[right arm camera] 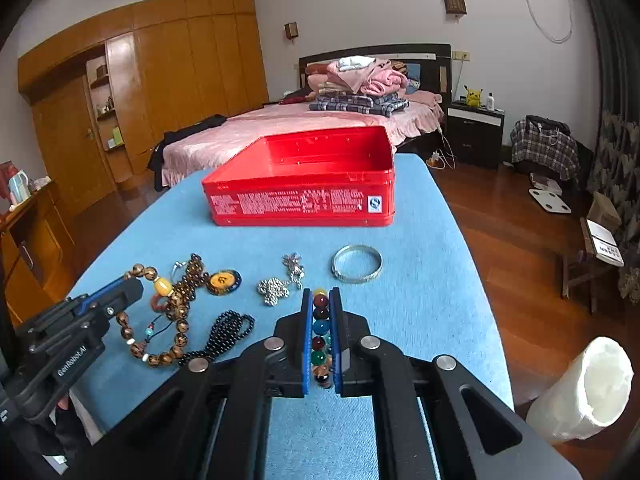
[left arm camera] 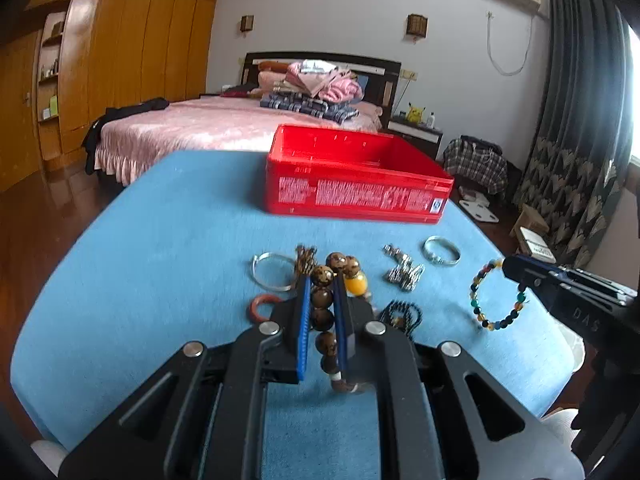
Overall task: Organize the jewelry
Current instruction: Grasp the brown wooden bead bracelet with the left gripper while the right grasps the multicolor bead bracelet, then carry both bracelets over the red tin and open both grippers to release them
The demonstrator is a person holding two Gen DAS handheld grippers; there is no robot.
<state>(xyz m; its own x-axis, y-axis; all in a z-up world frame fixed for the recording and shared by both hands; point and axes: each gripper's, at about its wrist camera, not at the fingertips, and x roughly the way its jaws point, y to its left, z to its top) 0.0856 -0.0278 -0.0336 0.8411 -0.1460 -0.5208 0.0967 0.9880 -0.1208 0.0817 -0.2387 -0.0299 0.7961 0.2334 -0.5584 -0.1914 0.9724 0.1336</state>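
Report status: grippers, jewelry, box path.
Left gripper shut on brown bead bracelet. Right gripper shut on multicolor bead bracelet. Red box open, path clear.

The table cover [right arm camera: 420, 320] is blue cloth, matt, with a fine rough weave. The red box [right arm camera: 304, 204] looks like glossy painted metal or hard plastic; I cannot tell which. The brown bead bracelet [left arm camera: 325, 312] has polished, wood-like beads. The multicoloured bead bracelet [right arm camera: 320, 332] is glassy and shiny. The silver bangle [right arm camera: 357, 269] is bright metal. The floor [right arm camera: 520, 220] is glossy wood.
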